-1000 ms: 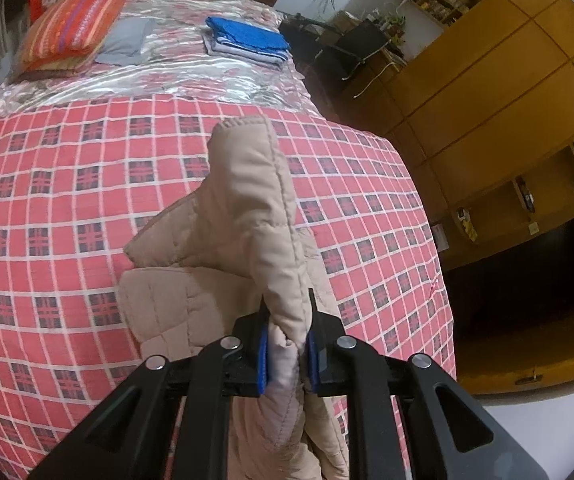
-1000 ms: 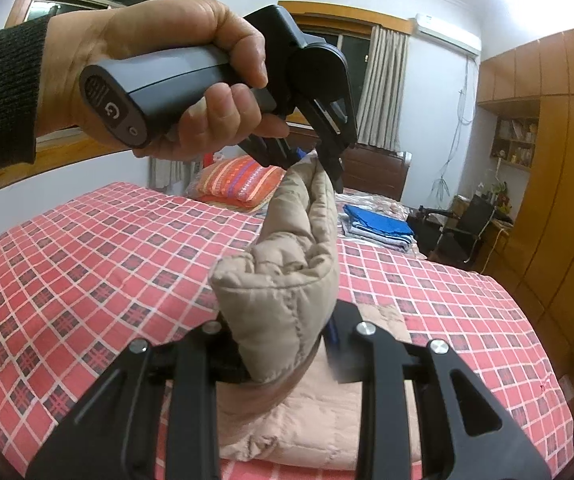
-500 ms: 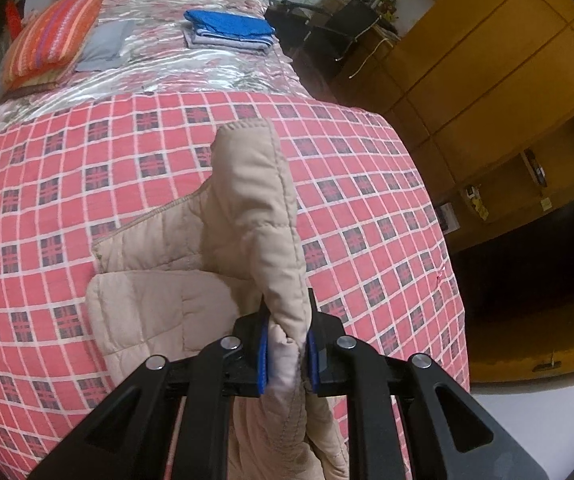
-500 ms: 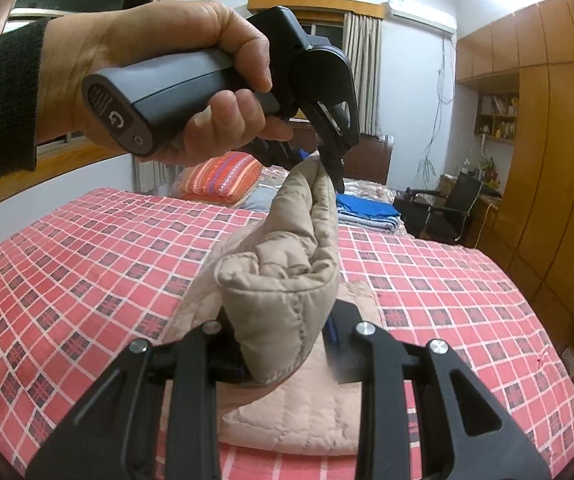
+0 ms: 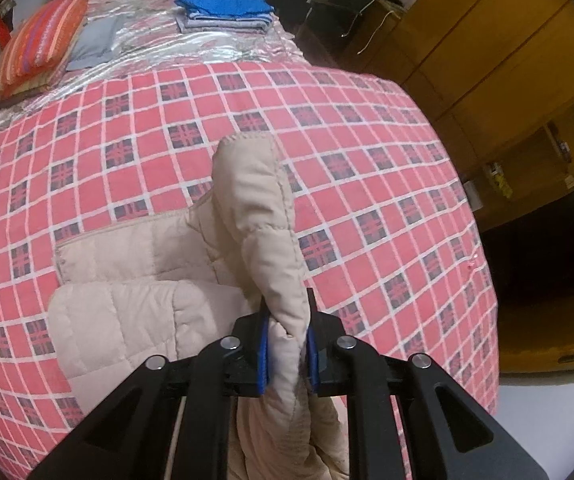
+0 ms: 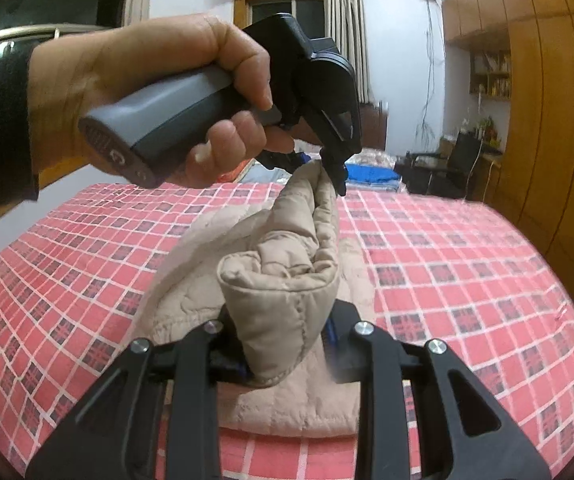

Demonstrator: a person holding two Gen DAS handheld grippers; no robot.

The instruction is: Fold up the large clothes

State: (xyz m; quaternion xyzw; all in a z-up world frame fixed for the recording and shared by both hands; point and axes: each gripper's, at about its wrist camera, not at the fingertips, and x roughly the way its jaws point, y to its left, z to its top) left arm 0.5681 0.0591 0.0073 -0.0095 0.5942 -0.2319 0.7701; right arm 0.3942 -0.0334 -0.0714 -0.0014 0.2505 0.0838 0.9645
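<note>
A beige quilted jacket [image 5: 135,280] lies partly on the red checked bedspread [image 5: 367,184], with one padded strip lifted off it. My left gripper [image 5: 287,350] is shut on that strip near its lower end. My right gripper [image 6: 283,344] is shut on the strip's other end, a rolled cuff-like edge [image 6: 279,300]. The right wrist view shows the jacket [image 6: 191,280] below, and a hand [image 6: 159,92] holding the left gripper [image 6: 329,174] above it, pinching the fabric's top.
A stack of folded clothes with a blue piece on top [image 5: 225,12] and a striped orange pillow [image 5: 39,56] lie at the bed's far end. Wooden wardrobes [image 5: 507,60] line the right side, a dark chair [image 6: 451,168] beside them.
Both grippers have carried the held strip leftwards over the bed, and more of the jacket's body shows flat beneath. The left gripper's handle has tilted lower in the right wrist view.
</note>
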